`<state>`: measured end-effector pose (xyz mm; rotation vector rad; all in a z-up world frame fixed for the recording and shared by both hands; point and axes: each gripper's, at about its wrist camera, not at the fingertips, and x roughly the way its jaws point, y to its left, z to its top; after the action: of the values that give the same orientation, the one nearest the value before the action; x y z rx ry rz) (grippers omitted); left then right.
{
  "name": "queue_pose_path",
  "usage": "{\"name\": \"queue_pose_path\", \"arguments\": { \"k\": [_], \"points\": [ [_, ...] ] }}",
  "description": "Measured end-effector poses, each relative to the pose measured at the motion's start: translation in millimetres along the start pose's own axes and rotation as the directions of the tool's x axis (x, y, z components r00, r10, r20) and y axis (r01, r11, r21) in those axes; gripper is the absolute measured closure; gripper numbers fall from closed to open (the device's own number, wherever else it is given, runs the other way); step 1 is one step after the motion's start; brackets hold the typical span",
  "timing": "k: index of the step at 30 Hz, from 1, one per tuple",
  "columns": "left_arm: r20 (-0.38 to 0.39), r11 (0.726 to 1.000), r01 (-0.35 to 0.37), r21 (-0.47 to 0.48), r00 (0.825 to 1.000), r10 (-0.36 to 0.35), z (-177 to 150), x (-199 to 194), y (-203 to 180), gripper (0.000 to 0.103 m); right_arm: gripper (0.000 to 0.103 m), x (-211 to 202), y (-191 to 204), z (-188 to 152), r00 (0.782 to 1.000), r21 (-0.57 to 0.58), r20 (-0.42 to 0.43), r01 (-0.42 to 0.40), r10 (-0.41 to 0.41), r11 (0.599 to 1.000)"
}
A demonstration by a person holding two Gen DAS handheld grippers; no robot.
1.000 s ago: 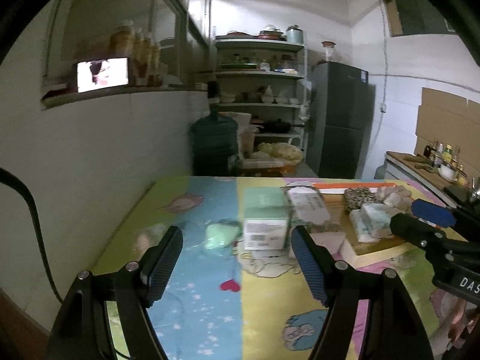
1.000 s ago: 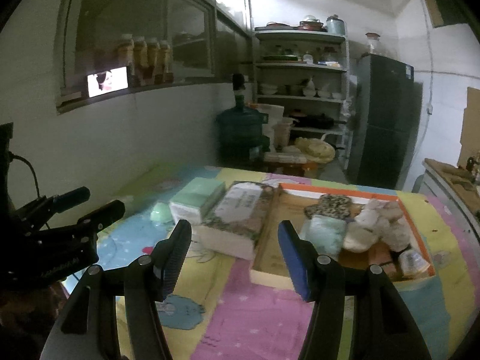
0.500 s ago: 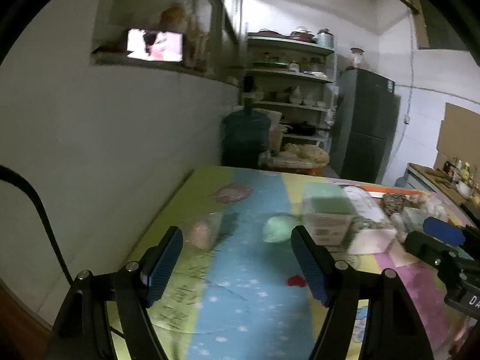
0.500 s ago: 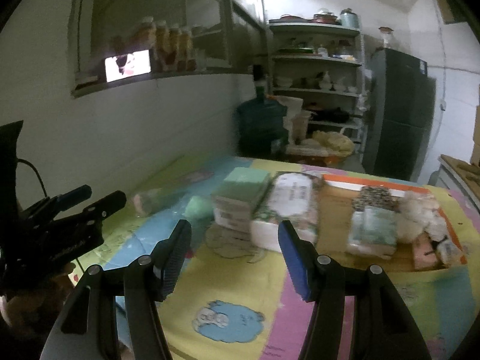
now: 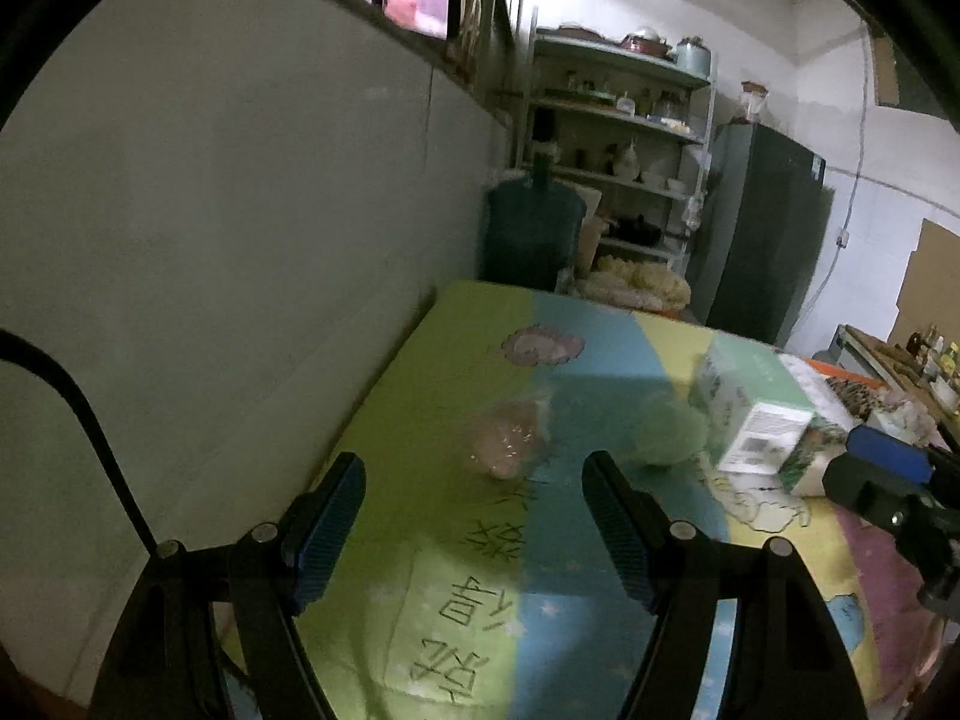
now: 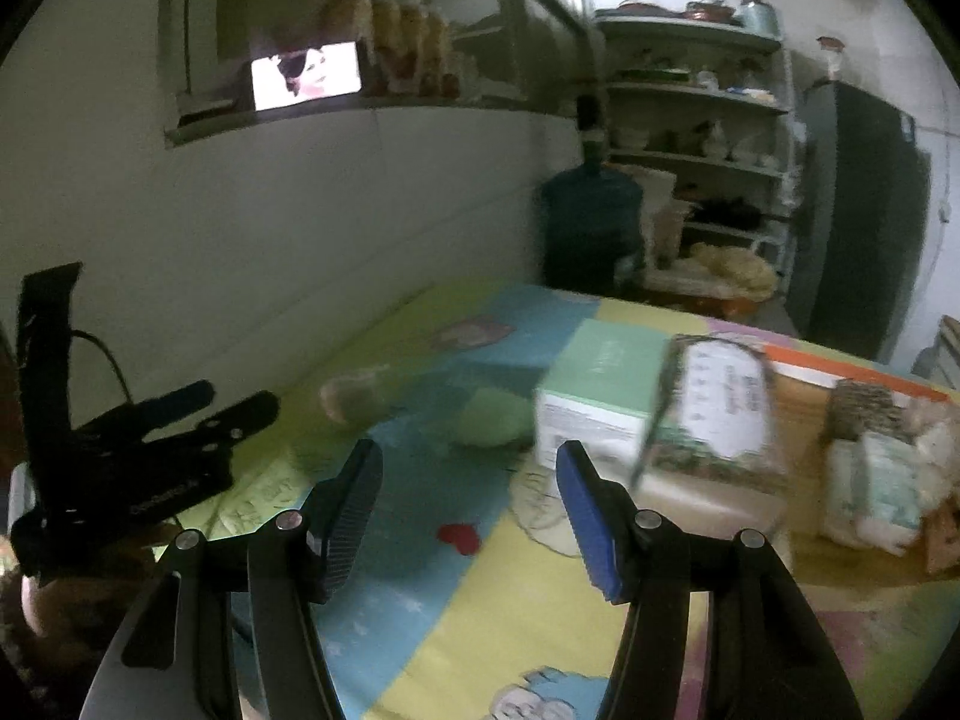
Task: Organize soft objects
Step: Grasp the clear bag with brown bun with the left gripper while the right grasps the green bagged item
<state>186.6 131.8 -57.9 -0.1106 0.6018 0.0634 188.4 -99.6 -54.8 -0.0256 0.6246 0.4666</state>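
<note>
the left gripper (image 5: 474, 483) is wide open and holds nothing, with the pink soft object in clear plastic wrap (image 5: 506, 438) on the colourful cartoon tablecloth (image 5: 480, 600) just ahead of its fingers. the right gripper (image 6: 468, 474) is also wide open and empty, facing the round pale green soft object (image 6: 492, 420) beside the mint green tissue box (image 6: 600, 396).

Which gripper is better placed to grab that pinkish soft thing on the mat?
Left. The left gripper is open with the pink soft item just ahead between its fingers; the right gripper faces the green ball instead.
</note>
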Motion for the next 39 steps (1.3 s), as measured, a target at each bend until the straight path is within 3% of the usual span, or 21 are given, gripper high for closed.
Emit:
{"name": "queue_pose_path", "arguments": {
  "k": [9,17,19,22,26,29,32,33,36,39],
  "points": [
    [-0.105,0.999,0.039,0.036,0.994,-0.035,12,56,-8,0.029,0.041,30,1,6,0.999,0.017,-0.031,-0.031,0.032,0.999],
    [-0.21,0.996,0.083,-0.022,0.974,-0.086,20,92,-2,0.029,0.041,45,-1,10,0.997,0.029,-0.052,-0.051,0.052,0.998],
    [-0.23,0.995,0.097,-0.021,0.968,-0.099,20,97,-2,0.036,0.041,49,0,10,0.997,0.026,-0.058,-0.055,0.057,0.998],
    [-0.268,0.991,0.124,-0.039,0.954,-0.13,17,105,0,0.056,0.041,55,1,12,0.996,0.021,-0.069,-0.062,0.063,0.998],
    [-0.25,0.984,0.161,-0.079,0.952,-0.176,16,105,5,0.058,0.041,64,6,21,0.993,-0.018,-0.094,-0.07,0.068,0.997],
    [-0.216,0.988,0.144,-0.062,0.964,-0.154,16,96,4,0.059,0.041,75,12,33,0.988,-0.108,-0.135,-0.092,0.077,0.99],
    [-0.149,0.995,0.102,0.002,0.984,-0.1,17,77,-3,0.059,0.037,89,20,47,0.979,-0.25,-0.193,-0.116,0.068,0.961],
    [-0.123,0.996,0.085,0.022,0.989,-0.082,15,69,-6,0.059,0.03,94,22,50,0.975,-0.305,-0.213,-0.122,0.057,0.945],
    [-0.083,0.997,0.063,0.04,0.995,-0.06,11,54,-8,0.059,0.029,112,29,60,0.959,-0.459,-0.279,-0.169,0.038,0.872],
    [-0.058,0.998,0.042,0.039,0.998,-0.04,5,42,-7,0.059,0.029,134,33,62,0.927,-0.55,-0.374,-0.226,0.004,0.804]
  ]
}}
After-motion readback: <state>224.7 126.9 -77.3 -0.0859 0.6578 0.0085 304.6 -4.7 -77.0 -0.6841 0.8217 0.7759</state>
